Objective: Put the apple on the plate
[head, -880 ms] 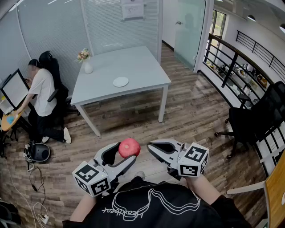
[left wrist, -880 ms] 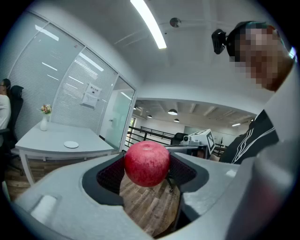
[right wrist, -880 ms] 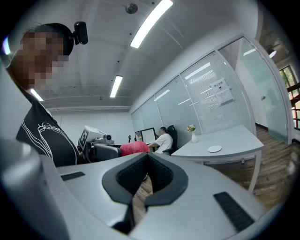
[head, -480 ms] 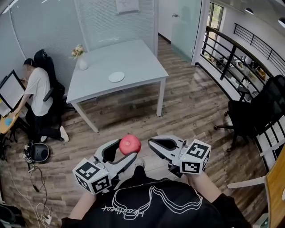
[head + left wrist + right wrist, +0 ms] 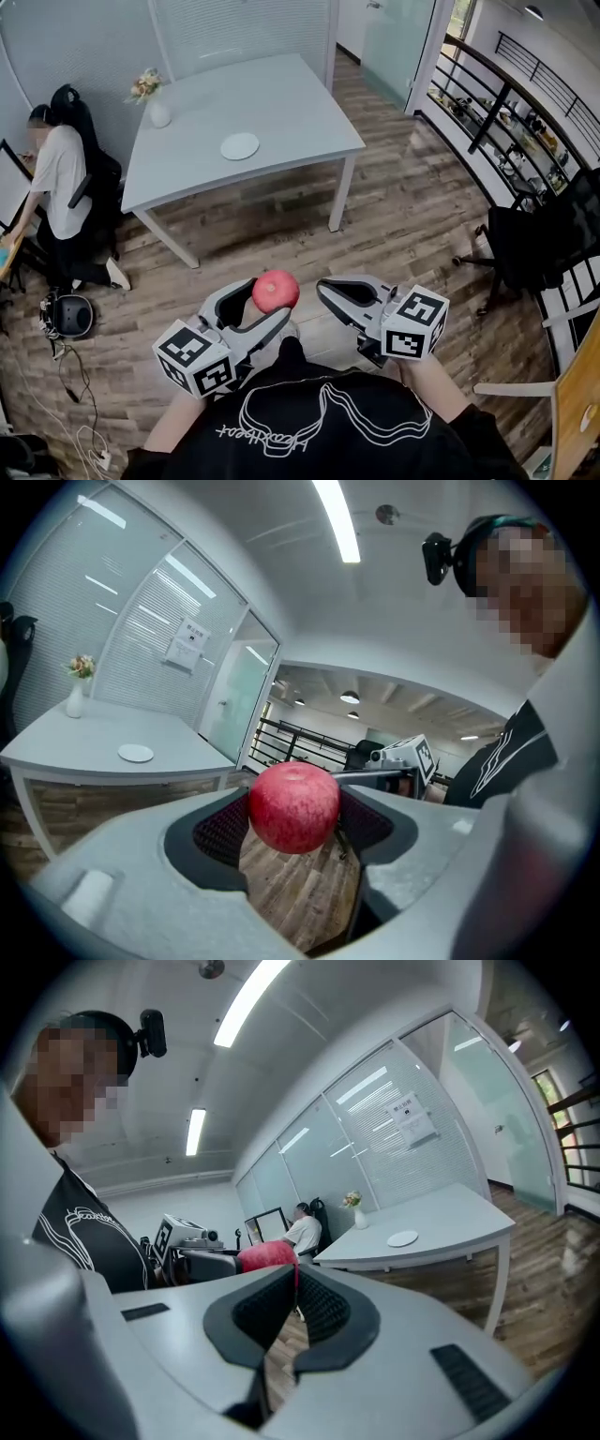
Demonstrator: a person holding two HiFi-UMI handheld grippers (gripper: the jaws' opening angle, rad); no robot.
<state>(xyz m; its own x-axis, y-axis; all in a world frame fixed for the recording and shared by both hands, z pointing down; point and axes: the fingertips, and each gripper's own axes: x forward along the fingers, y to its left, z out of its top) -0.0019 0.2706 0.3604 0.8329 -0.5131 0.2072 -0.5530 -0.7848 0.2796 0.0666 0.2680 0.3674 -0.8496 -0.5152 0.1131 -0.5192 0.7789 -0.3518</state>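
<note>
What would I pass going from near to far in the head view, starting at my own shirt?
black shirt → apple → plate → vase of flowers

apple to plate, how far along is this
Done: the apple is picked up, clamped in the jaws of the left gripper. In hand: it is held above the wooden floor, short of the grey table; the right gripper is shut and empty. Left: get to the table and set the apple on the white plate, which lies bare.
</note>
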